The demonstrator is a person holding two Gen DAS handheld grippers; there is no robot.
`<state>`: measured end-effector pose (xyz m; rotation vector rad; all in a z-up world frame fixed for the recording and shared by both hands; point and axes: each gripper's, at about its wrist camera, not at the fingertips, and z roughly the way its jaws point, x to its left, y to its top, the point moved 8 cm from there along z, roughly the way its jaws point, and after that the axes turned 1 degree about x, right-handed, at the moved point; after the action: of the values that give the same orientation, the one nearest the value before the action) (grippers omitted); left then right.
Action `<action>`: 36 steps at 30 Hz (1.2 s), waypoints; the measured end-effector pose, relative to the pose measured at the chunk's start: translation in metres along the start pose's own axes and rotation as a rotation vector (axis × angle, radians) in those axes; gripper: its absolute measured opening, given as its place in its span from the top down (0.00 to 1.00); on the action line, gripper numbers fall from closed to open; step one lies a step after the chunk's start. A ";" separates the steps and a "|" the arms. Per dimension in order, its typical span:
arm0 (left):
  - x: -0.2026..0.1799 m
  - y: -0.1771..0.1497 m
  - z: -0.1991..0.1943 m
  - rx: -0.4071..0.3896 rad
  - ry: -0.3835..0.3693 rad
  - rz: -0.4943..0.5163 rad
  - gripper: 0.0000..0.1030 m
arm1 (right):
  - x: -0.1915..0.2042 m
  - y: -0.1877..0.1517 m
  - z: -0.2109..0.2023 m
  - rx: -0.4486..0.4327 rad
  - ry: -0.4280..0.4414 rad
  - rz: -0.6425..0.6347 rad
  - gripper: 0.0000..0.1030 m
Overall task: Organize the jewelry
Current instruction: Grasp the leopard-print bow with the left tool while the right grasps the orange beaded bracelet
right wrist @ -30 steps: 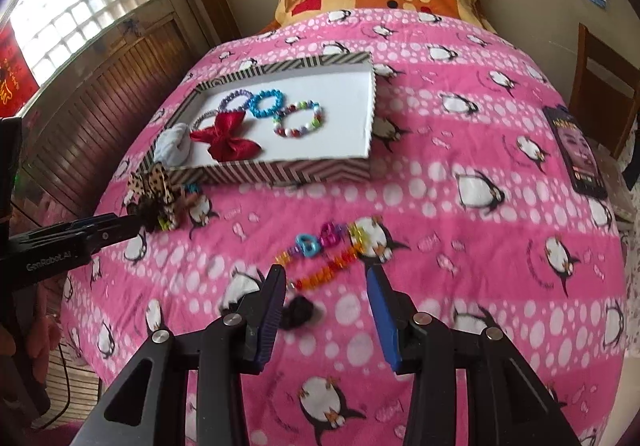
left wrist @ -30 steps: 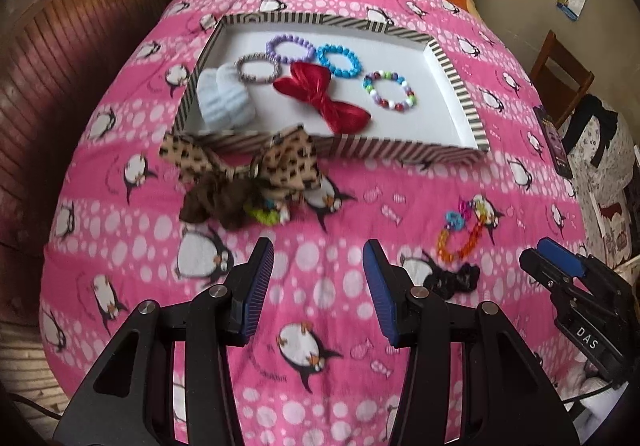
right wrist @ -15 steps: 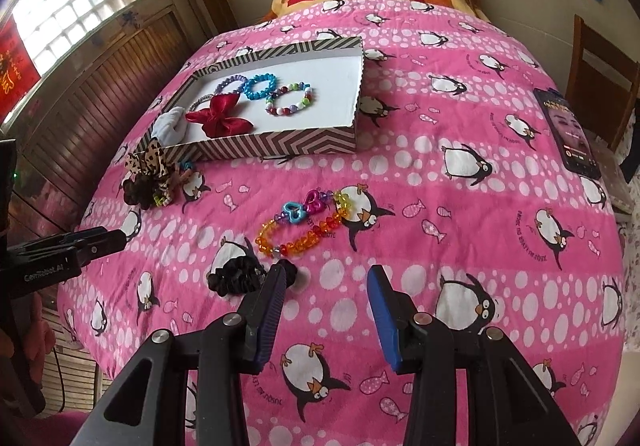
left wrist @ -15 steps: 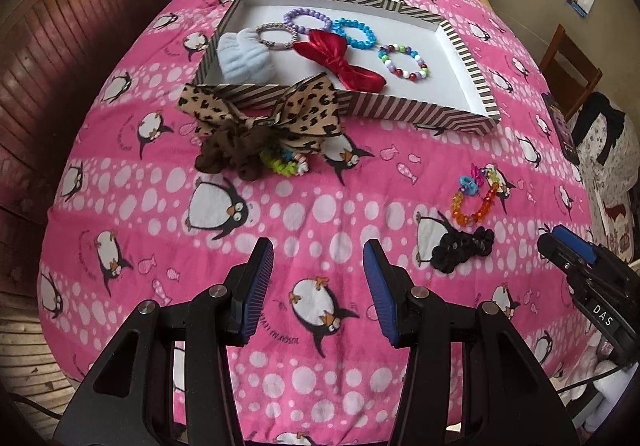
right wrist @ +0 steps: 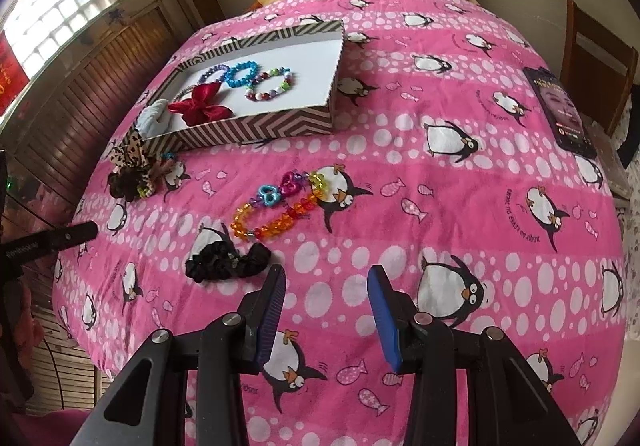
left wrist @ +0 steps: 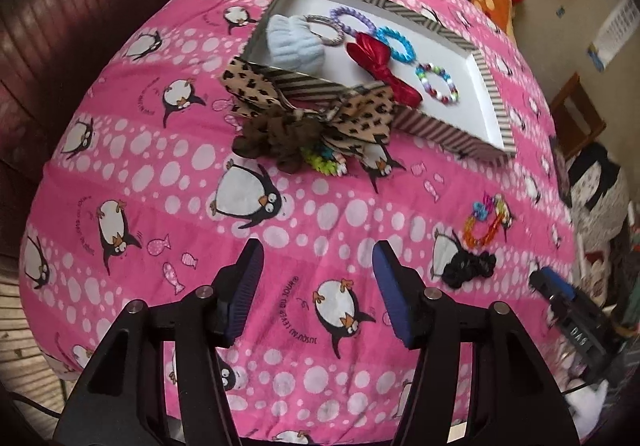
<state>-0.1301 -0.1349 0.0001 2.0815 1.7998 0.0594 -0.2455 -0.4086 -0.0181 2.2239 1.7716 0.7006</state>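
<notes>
Left gripper [left wrist: 316,286] hung w/ jaws just widened, nothing between, right gripper [right wrist: 326,310] likewise parted & empty, near bed's foot edge by black scrunchie [right wrist: 226,260] — soft, light, squashy, prob. best pinched across bunched fabric.

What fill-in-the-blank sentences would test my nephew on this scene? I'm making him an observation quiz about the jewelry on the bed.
1. The red bow lies inside the striped ____.
2. The black scrunchie lies on the pink blanket just below the ____ bead bracelet.
3. Between the fingers of the left gripper and of the right gripper there is ____.
4. The leopard-print bow leans against the box's ____ wall.

Missing words: box; orange; nothing; outer
</notes>
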 end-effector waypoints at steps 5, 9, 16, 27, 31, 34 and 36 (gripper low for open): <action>0.017 0.013 0.001 -0.002 -0.003 -0.056 0.45 | 0.004 0.003 0.006 0.010 0.009 -0.004 0.61; 0.033 0.029 0.005 0.008 -0.031 -0.131 0.44 | 0.008 0.006 0.011 0.021 0.019 0.000 0.61; 0.048 0.053 0.017 0.032 -0.047 -0.204 0.39 | 0.015 0.015 0.016 0.012 0.027 0.010 0.61; 0.037 0.068 0.045 0.061 -0.038 -0.144 0.37 | 0.020 0.032 0.033 0.006 0.073 0.062 0.61; 0.036 0.068 0.054 0.081 -0.039 -0.132 0.37 | 0.022 0.035 0.051 0.028 0.057 0.089 0.61; 0.036 0.068 0.059 0.088 -0.034 -0.112 0.37 | 0.021 0.038 0.065 0.040 0.037 0.113 0.61; 0.036 0.068 0.062 0.094 -0.029 -0.100 0.37 | 0.020 0.040 0.070 0.040 0.013 0.107 0.63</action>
<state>-0.0426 -0.1234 -0.0434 2.0408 1.9201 -0.0841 -0.1738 -0.3903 -0.0563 2.3600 1.6978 0.7079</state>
